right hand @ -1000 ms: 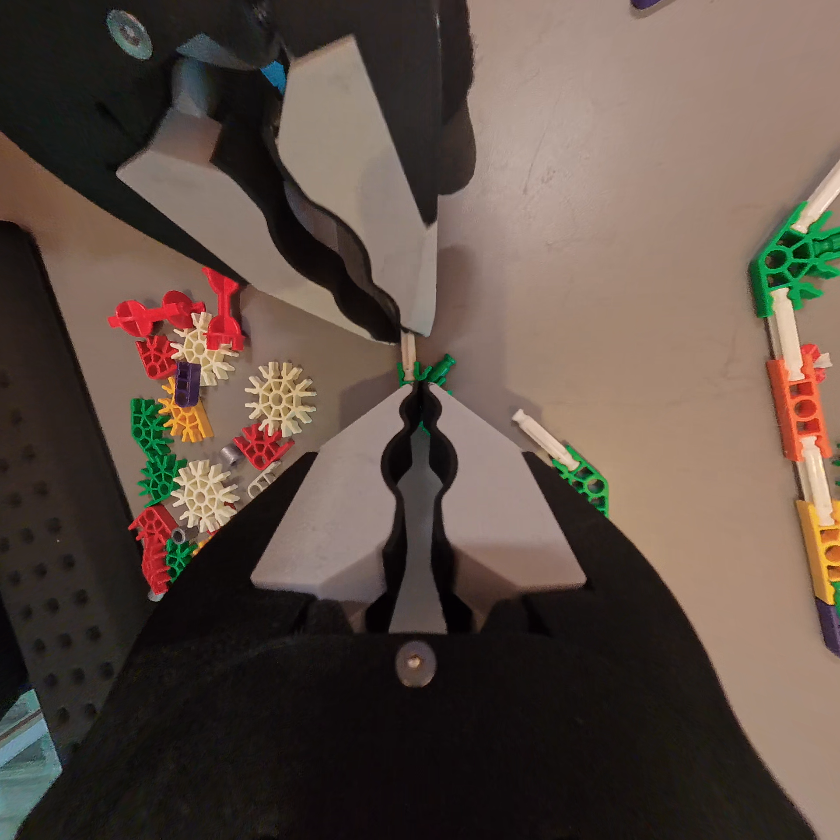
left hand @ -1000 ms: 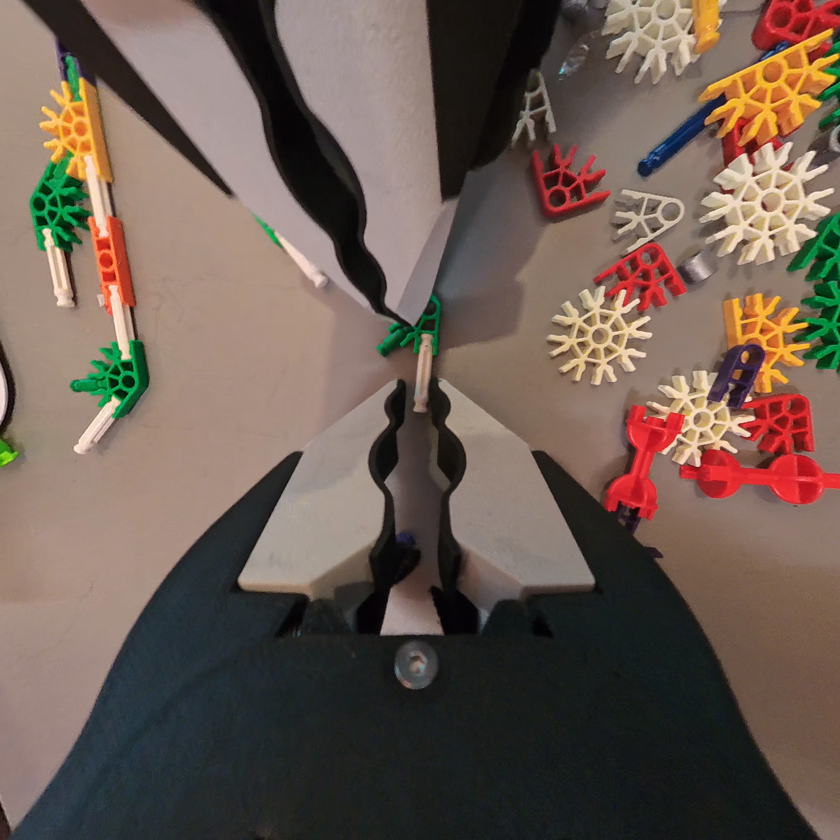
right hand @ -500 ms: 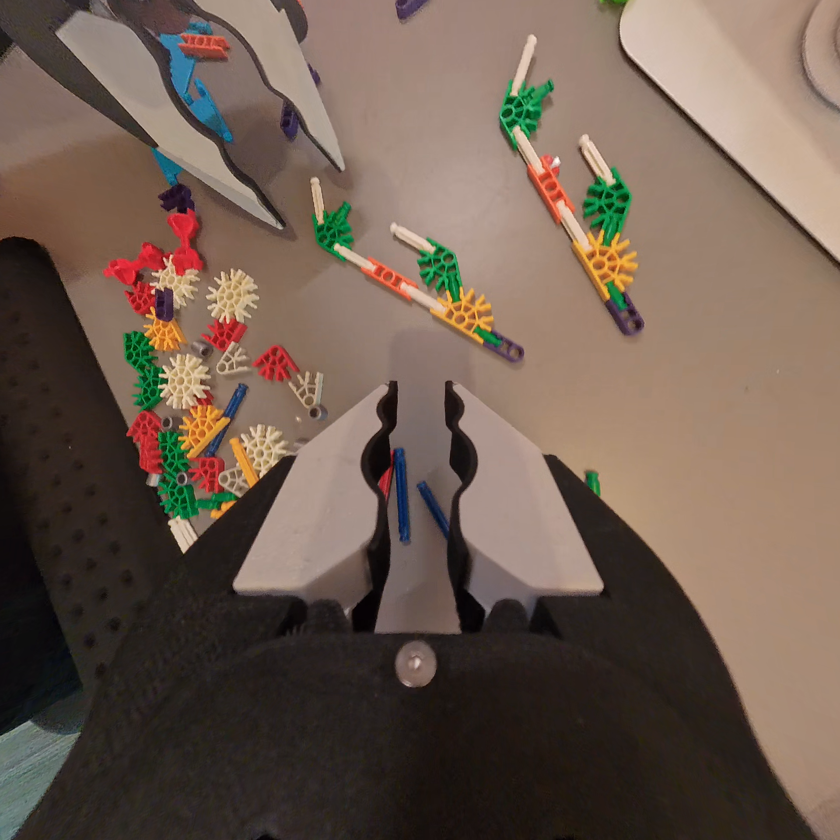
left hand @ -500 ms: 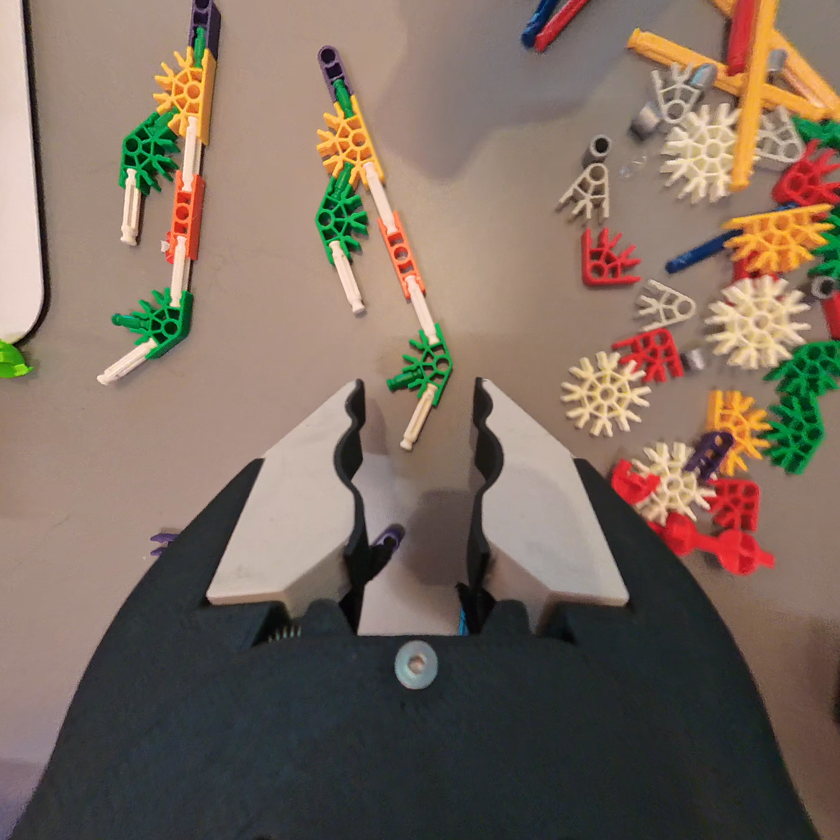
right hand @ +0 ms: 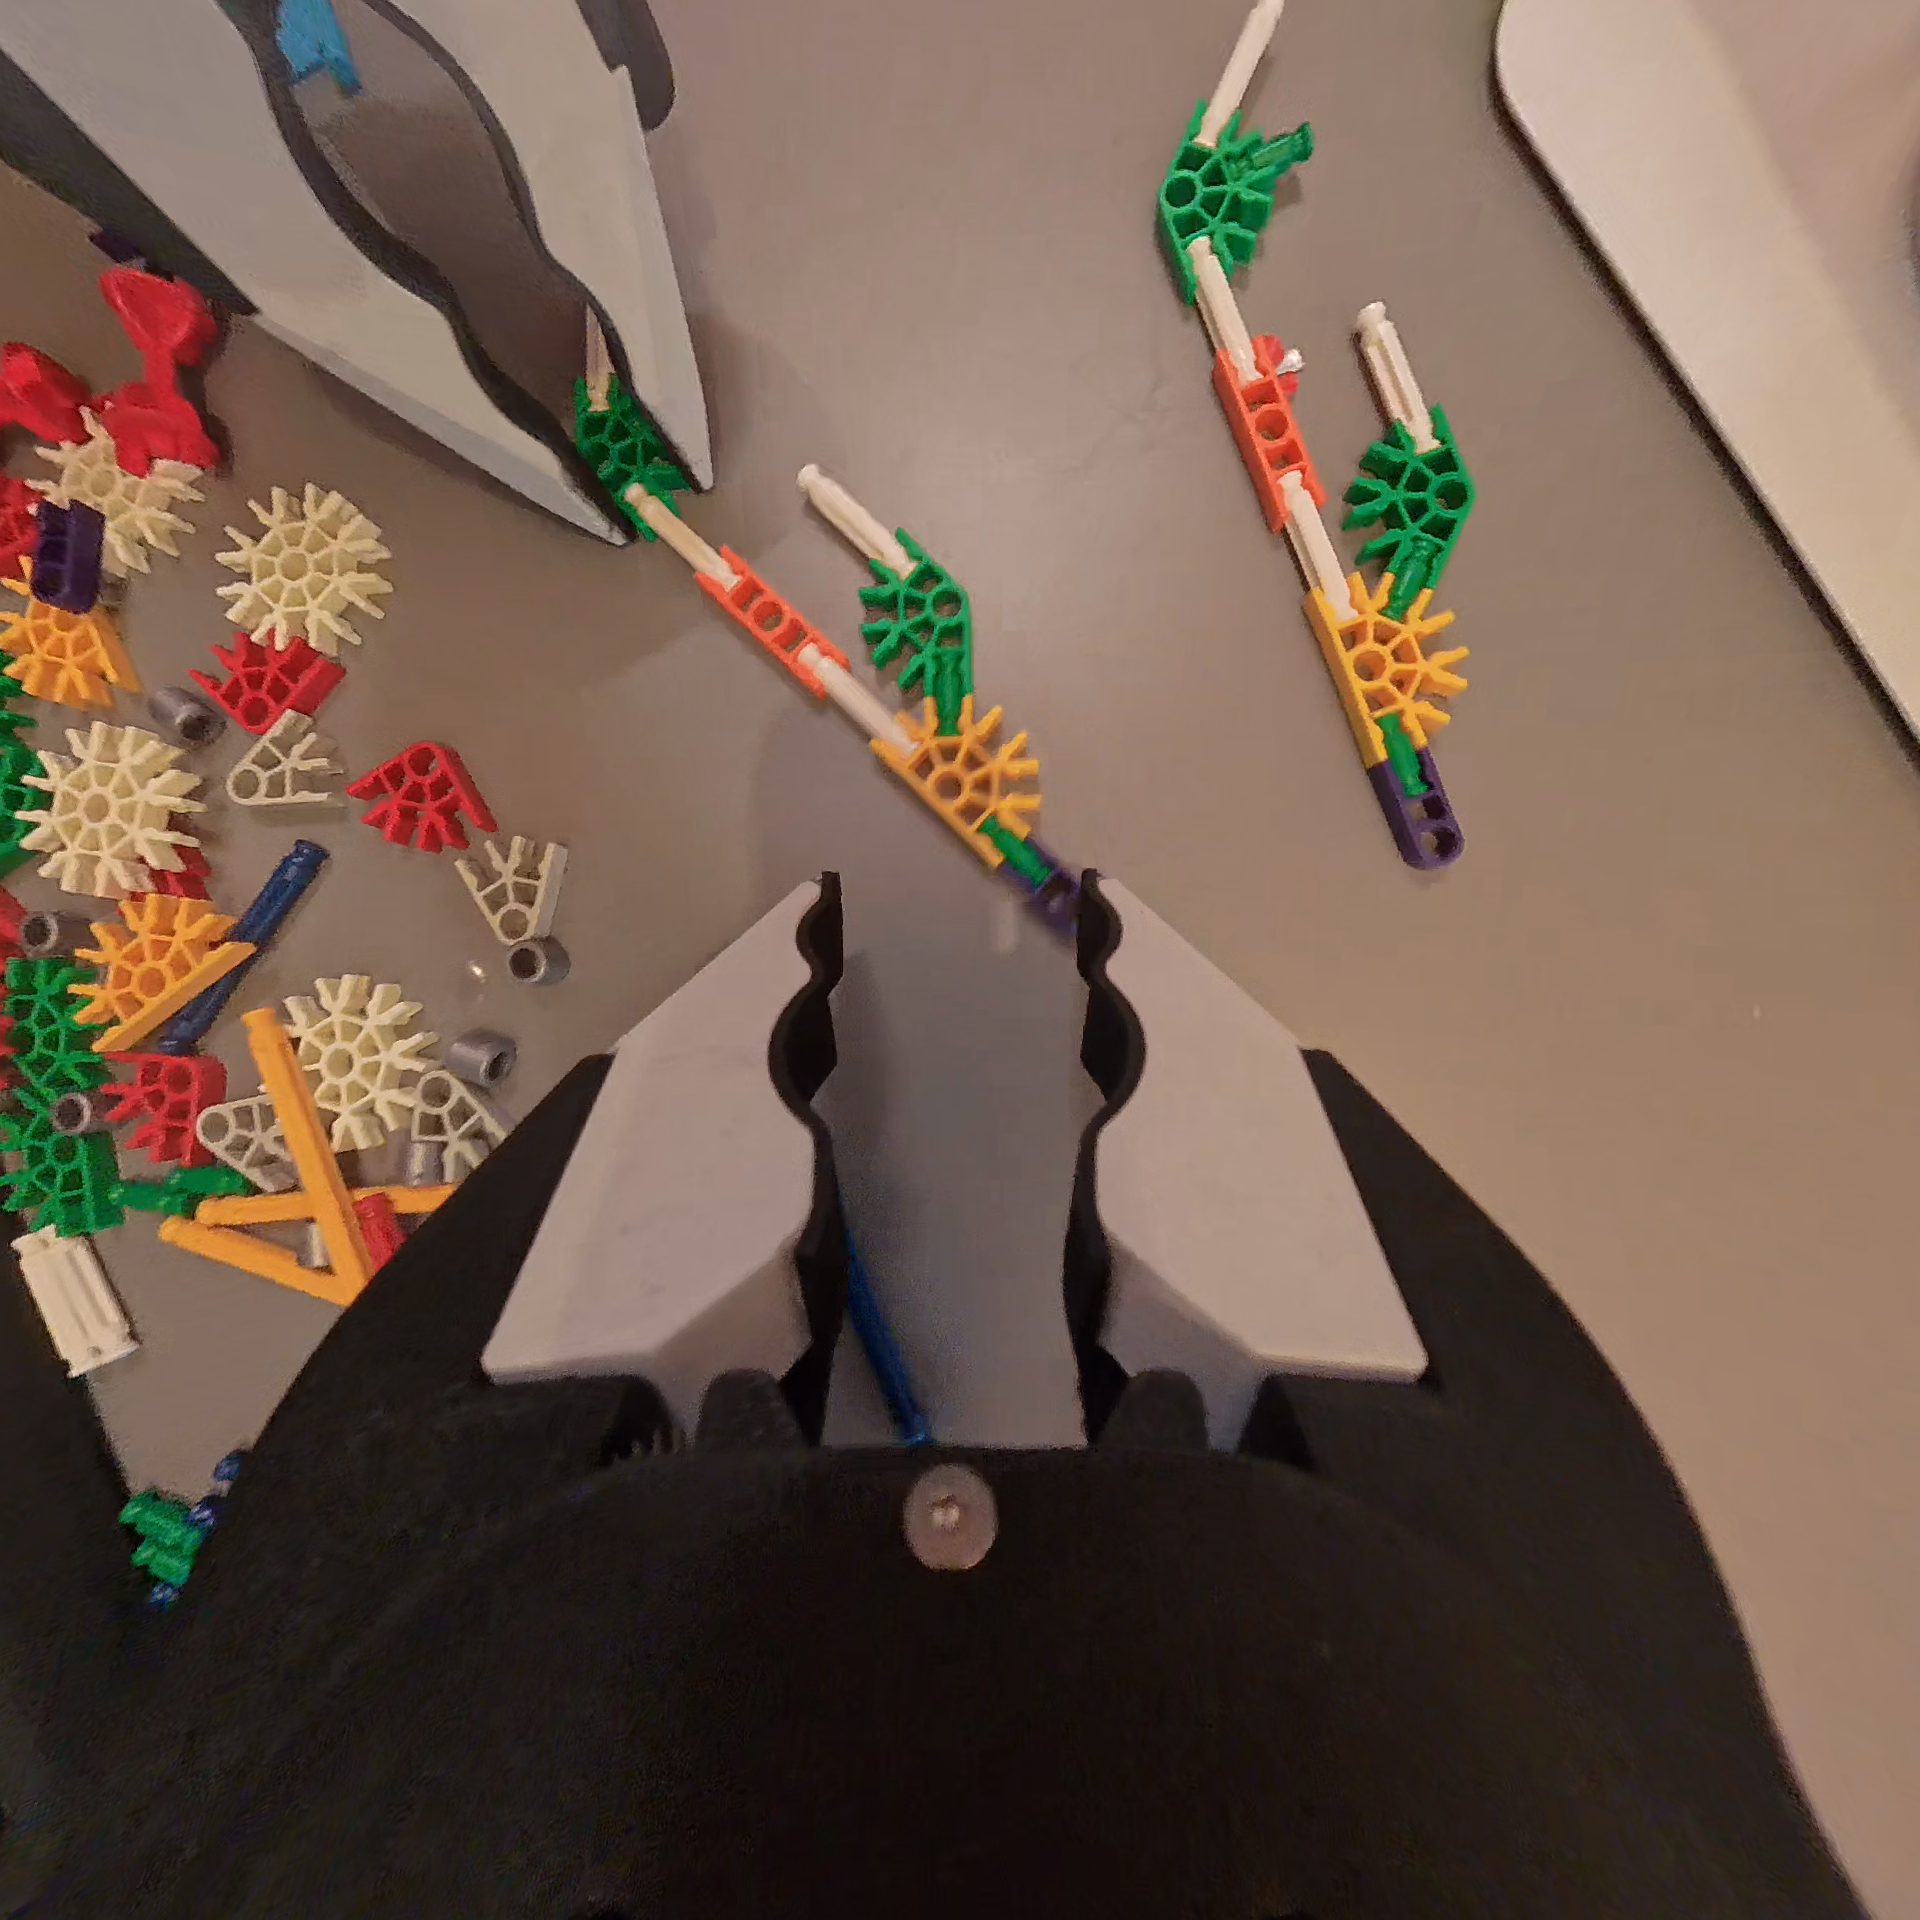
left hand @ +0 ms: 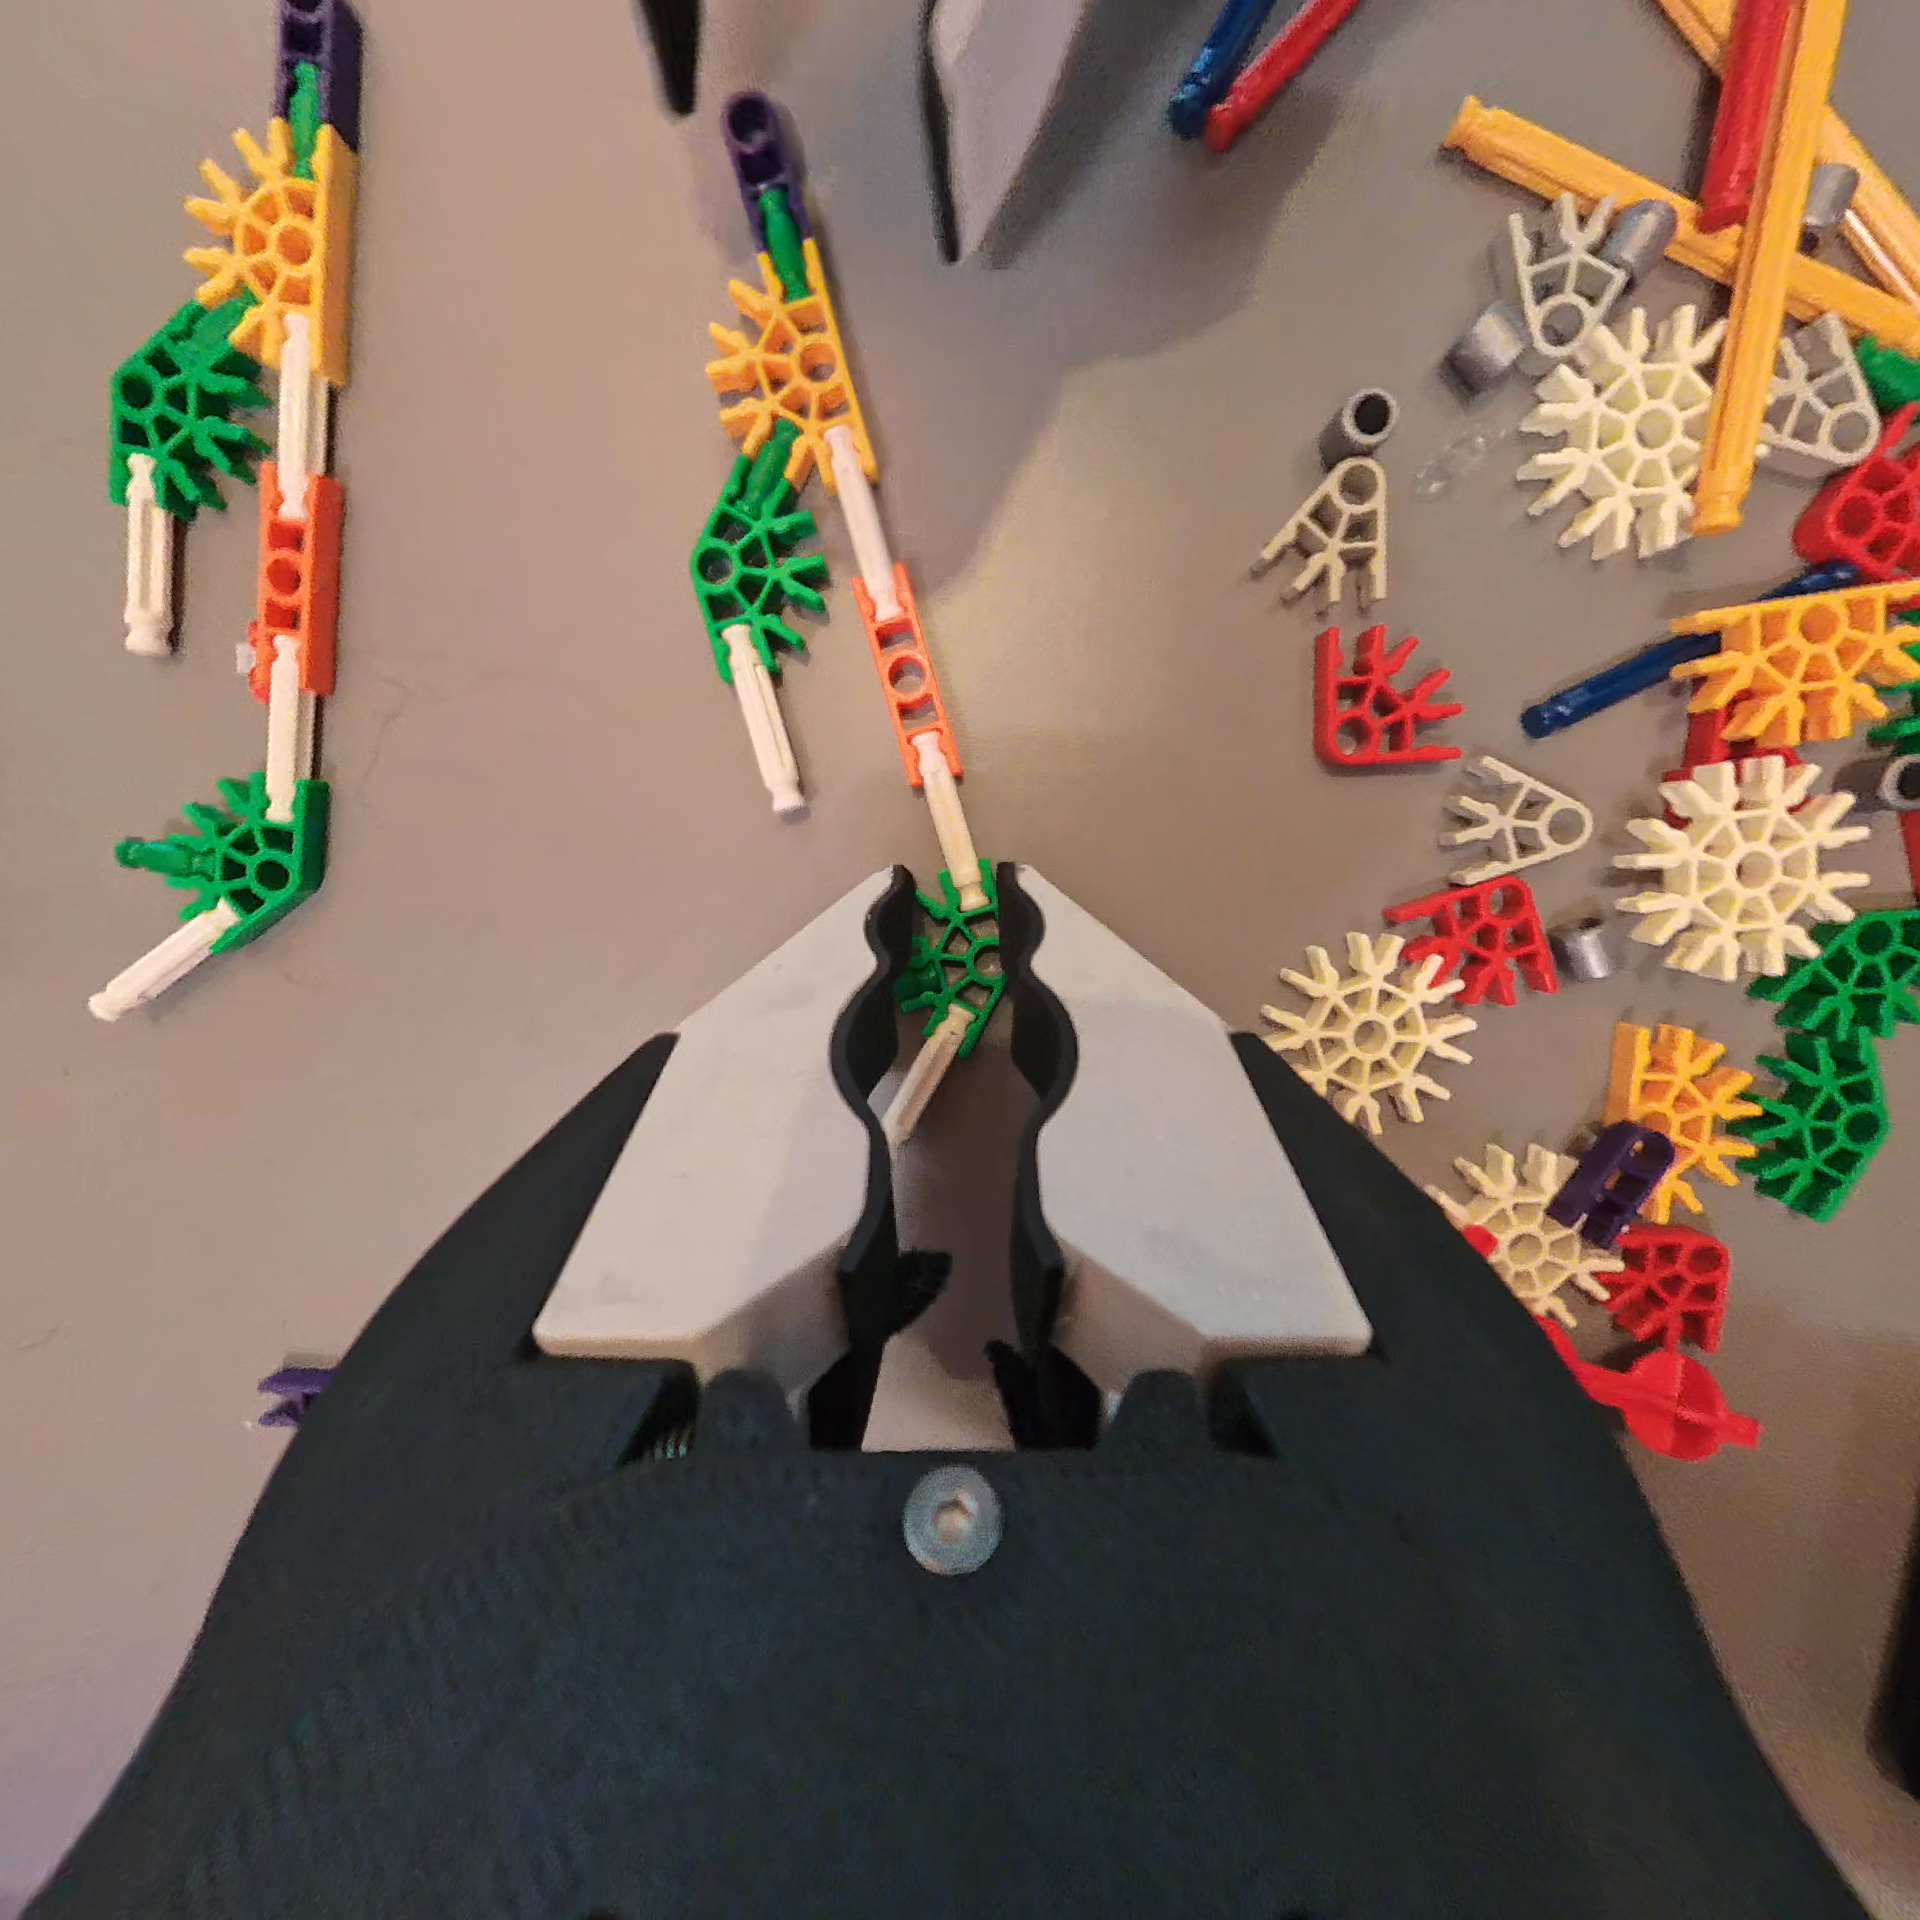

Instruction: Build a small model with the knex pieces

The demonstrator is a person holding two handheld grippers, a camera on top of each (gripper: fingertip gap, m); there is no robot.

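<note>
— Two grippers, what do they hold?
— My left gripper (left hand: 951, 883) squeezes the green connector (left hand: 951, 951) at the near end of a toy chain (left hand: 894, 665) that lies on the grey table (left hand: 520, 1039).
— And the other?
— My right gripper (right hand: 956, 894) is wide apart and holds nothing. Its right finger (right hand: 1195, 1039) is just beside the chain's purple end (right hand: 1055, 899). A pile of loose pieces (left hand: 1662, 831) is near.
</note>
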